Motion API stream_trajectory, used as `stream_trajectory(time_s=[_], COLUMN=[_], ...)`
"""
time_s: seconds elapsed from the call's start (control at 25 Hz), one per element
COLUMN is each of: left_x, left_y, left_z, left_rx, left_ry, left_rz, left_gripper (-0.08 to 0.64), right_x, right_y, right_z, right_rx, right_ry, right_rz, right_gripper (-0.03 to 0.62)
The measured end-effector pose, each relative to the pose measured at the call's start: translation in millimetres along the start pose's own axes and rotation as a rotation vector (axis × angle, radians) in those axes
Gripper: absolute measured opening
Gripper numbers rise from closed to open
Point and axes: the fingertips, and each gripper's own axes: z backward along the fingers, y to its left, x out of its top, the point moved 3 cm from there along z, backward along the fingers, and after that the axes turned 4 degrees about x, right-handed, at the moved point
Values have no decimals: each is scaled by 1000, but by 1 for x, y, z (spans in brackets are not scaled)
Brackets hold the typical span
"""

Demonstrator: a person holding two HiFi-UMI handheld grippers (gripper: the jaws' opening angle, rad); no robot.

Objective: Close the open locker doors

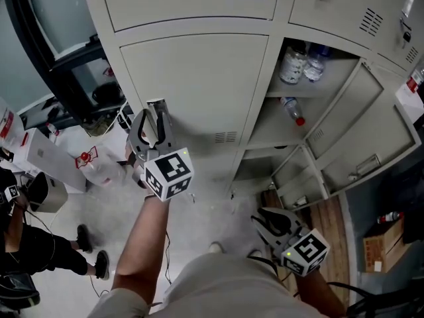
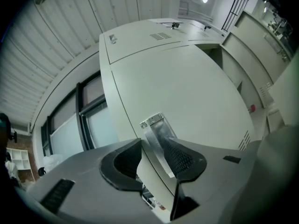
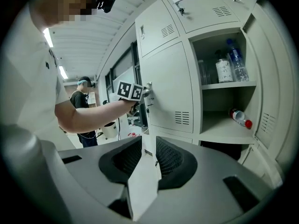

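Observation:
A grey bank of lockers fills the head view. My left gripper [image 1: 154, 116] straddles the free edge of the middle-left locker door [image 1: 199, 88], which stands slightly ajar. Its metal latch plate [image 2: 156, 127] and the door's edge sit between the jaws of the left gripper [image 2: 152, 149], with the pads against them. To the right, a compartment stands open with its door [image 1: 361, 121] swung outward, and a lower door [image 1: 301, 177] is open too. Bottles [image 1: 293, 65] stand on its shelves. My right gripper [image 1: 270, 218] hangs low and open, with nothing in it [image 3: 148, 155].
A person in black [image 1: 40, 247] stands at the far left beside a dark window frame [image 1: 59, 58]. White boxes and a plastic bag [image 1: 93, 165] lie on the floor under it. A cardboard box [image 1: 381, 245] sits at the right. One bottle [image 3: 238, 117] lies on the lower shelf.

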Motion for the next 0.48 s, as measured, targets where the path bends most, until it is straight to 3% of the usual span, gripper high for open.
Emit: stream_trajectory(time_s=[0.28, 0.48], left_x=[0, 1], left_y=[1, 1], left_z=[1, 3], left_rx=[-38, -127], left_ry=[-3, -10], left_rz=[-16, 79], left_gripper=[161, 167], right_x=[6, 0], right_y=[2, 0], right_z=[-7, -2], right_rx=[11, 0], right_ry=[-17, -10], right_rz=[15, -1], right_gripper=[92, 91])
